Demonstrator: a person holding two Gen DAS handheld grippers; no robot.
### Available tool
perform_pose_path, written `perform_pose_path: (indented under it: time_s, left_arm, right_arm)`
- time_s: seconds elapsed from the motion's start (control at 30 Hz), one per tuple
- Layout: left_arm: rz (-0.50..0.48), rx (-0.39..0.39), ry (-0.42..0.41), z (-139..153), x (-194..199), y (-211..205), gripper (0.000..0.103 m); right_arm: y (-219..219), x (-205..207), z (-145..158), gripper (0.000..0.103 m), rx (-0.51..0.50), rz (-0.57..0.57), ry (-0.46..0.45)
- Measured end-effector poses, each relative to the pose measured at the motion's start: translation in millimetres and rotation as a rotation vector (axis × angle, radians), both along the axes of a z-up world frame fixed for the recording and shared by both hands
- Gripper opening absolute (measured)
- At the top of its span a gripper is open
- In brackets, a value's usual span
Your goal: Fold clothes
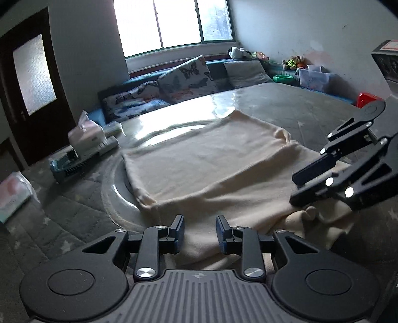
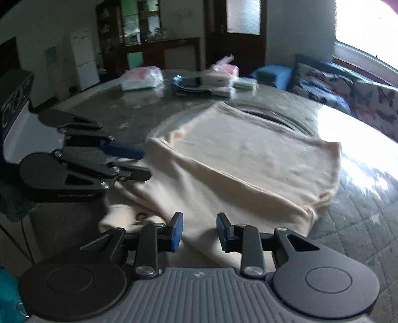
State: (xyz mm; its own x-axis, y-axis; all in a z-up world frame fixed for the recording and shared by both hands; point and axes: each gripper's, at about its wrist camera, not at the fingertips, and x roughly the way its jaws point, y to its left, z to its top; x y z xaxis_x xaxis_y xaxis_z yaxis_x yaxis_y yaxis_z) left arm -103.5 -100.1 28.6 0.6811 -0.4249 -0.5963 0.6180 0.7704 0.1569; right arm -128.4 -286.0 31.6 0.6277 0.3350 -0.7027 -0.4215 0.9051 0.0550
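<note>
garment's near hem [image 1: 199,251]: hidden beneath the left claw's body.
packets [image 2: 139,78] beyond the right claw: blurred, labels unreadable.
window toys [image 1: 240,52]: too small to tell.

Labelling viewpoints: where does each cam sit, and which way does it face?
Left wrist: on the left tongs, open, facing the window; right tongs at right.
Right wrist: on the right tongs, open, facing the dark cabinet; left tongs at left.
Shared: cream folded garment on the grey quilted table.
</note>
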Motion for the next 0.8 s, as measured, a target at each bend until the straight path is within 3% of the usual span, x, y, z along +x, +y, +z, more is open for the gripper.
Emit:
perform_pose_path:
  time_s: [0.13, 0.27, 0.5, 0.67, 0.8]
  left_arm:
    - [-0.031, -0.043, -0.015, 8.7, -3.8, -8.6, 0.031]
    - [-0.067, 0.003, 0.033, -7.2, -2.6, -19.3, 0.03]
    - [-0.068, -0.022, 0.083, -9.4, -2.5, -2.9, 0.03]
    - [-0.056, -0.005, 0.062, -2.1, -14.4, 10.4, 0.033]
    - [-0.066, 0.032, 0.015, 6.8, -31.7, 20.6, 0.042]
  right_arm:
    - [9.3, 0.8, -0.2, 0.029, 0.003, 0.018, -0.011]
    - [8.8, -3.5, -1.9, 0.029, 0.01, 0.027, 0.009]
    - [-24.3, -15.5, 8.7, 0.03, 0.065, -0.057, 0.014]
    - [-38.1, -22.9, 4.8, 0.03, 0.065, -0.088, 0.037]
    - [-49.1, -28.8, 1.8, 0.029, 0.064, -0.112, 0.055]
